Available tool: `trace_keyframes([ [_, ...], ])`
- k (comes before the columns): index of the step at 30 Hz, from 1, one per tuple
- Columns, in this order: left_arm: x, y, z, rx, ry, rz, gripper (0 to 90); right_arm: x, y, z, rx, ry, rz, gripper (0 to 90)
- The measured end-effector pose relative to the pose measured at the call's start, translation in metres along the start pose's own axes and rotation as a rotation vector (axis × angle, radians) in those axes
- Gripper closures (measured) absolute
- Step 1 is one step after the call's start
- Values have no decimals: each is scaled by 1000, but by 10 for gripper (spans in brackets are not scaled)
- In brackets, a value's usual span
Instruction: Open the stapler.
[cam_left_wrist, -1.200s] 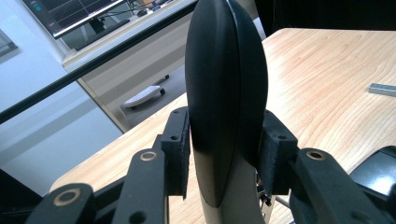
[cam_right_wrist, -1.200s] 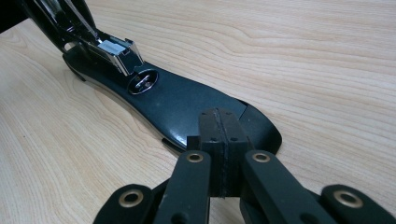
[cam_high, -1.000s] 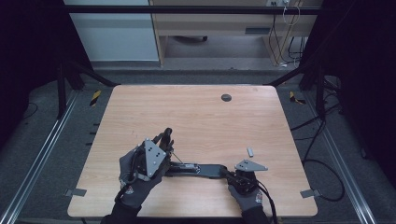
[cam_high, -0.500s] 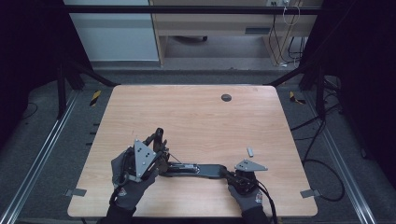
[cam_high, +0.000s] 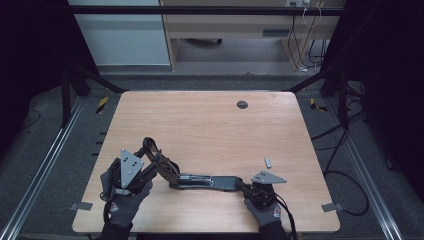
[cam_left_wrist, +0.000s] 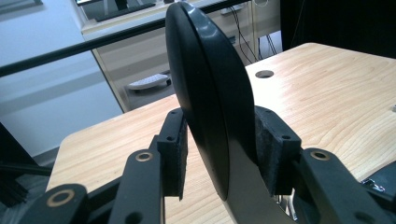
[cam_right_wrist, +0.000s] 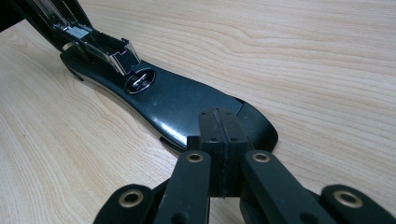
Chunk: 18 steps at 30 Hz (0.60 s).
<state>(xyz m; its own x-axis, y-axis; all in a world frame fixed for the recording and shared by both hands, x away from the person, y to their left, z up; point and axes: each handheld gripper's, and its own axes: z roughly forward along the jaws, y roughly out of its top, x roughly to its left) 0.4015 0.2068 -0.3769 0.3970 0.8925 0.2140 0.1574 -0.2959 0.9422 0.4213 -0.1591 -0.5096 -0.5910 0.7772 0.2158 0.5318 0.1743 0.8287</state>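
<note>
High view: a black stapler lies opened out near the lower edge of the wooden counter, its base flat along the wood and its top arm lifted up toward the lower left of the frame. The left tongs meet that raised arm at lower left, and a gloved hand carries them. The right tongs sit at lower centre-right, tips down on the right-hand end of the base. A small grey piece lies on the wood just above them, apart from the stapler, and a dark round hole sits near the far edge.

Left gripper view: the stapler's rounded black top arm stands on edge between the two pads. The right pad touches it; a narrow gap shows at the left pad. The jaws have just been opening a little, with the arm between them.

Right gripper view: the right tongs are fully closed, pads pressed together and holding nothing, their tips resting on the tail of the stapler base. The metal staple channel rises at upper left.
</note>
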Motion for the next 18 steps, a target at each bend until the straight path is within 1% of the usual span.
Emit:
trace_keyframes([
  [5,5,-4,-2,-5,2,-28,571,0,0,0,0,-1,2,900],
  [10,10,-8,-3,-11,0,-36,566,0,0,0,0,2,2,900],
  [14,14,-11,-5,-11,10,-37,558,0,0,0,0,2,4,900],
  [18,19,-16,-6,-6,22,-50,548,0,0,0,0,2,2,900],
])
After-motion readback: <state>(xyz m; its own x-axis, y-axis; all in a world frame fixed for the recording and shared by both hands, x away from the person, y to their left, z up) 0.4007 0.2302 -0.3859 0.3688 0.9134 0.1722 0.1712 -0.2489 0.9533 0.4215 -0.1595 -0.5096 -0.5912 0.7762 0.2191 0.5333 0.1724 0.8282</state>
